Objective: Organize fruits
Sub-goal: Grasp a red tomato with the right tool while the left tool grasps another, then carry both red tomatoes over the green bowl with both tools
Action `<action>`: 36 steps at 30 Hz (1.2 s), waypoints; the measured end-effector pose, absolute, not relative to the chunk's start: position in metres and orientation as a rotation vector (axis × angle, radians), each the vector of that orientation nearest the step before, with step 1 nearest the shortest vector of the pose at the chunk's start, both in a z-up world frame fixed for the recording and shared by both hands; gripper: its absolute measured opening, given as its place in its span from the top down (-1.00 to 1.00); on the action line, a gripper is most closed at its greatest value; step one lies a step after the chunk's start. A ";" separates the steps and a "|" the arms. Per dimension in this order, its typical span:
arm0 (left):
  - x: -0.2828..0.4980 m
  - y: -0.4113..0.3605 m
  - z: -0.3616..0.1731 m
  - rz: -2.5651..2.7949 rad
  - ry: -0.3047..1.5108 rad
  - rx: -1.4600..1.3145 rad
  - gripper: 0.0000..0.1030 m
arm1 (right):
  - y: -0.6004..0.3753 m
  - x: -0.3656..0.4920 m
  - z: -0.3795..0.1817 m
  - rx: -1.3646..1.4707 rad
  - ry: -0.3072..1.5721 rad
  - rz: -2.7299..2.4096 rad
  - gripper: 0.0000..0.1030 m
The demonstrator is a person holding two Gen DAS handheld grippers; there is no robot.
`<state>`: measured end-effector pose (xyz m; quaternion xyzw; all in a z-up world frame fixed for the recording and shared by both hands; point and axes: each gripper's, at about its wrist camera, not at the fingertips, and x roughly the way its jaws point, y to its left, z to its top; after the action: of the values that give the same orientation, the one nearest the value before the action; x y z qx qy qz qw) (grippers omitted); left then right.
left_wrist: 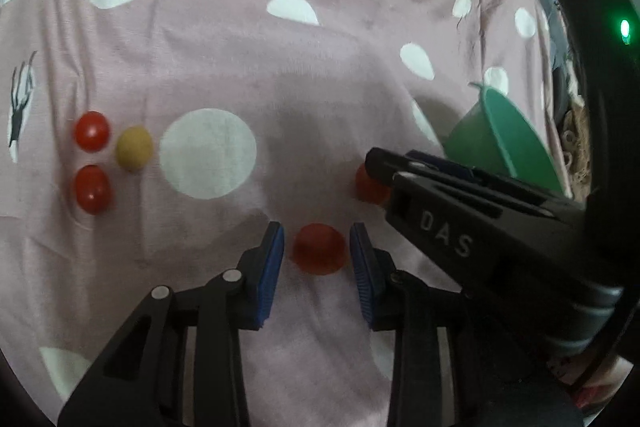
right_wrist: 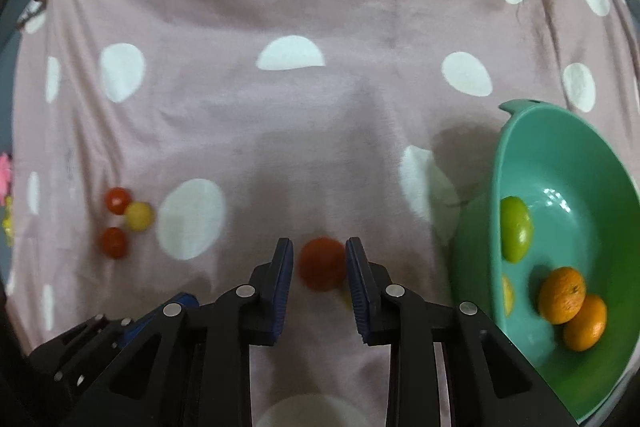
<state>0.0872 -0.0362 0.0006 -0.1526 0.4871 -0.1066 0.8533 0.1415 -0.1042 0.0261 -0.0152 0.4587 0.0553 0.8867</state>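
Note:
On the pink spotted cloth, a red tomato (left_wrist: 319, 249) lies between the blue pads of my left gripper (left_wrist: 317, 231), with thin gaps on both sides. A second red tomato (right_wrist: 322, 263) sits between the pads of my right gripper (right_wrist: 319, 245); the right pad looks to touch it and a sliver of gap shows at the left pad. In the left wrist view, the right gripper (left_wrist: 374, 163) reaches in from the right over that tomato (left_wrist: 370, 187). Further left lie two red tomatoes (left_wrist: 91, 131) (left_wrist: 93, 189) and a yellow one (left_wrist: 134, 149).
A green bowl (right_wrist: 580, 167) stands on the right and holds a green lime (right_wrist: 516, 229), two oranges (right_wrist: 562, 295) and something yellow by its wall. The left gripper's body (right_wrist: 120, 331) crowds the right wrist view's lower left. The cloth is wrinkled.

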 end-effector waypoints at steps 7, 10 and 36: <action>0.091 -0.034 -0.010 -0.214 1.030 -0.359 0.44 | -0.104 0.150 0.018 -0.027 0.962 0.129 0.42; 0.088 -0.033 -0.010 -0.201 1.020 -0.361 0.45 | -0.102 0.150 0.015 -0.039 0.964 0.136 0.42; 0.048 0.010 0.045 -0.016 0.877 -0.280 0.44 | -0.107 0.111 0.039 0.065 0.887 0.225 0.43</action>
<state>0.0476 0.0105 0.0445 -0.1352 0.4232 -0.0077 0.8959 0.1106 -0.1073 0.0387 0.0315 0.4280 0.1085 0.8967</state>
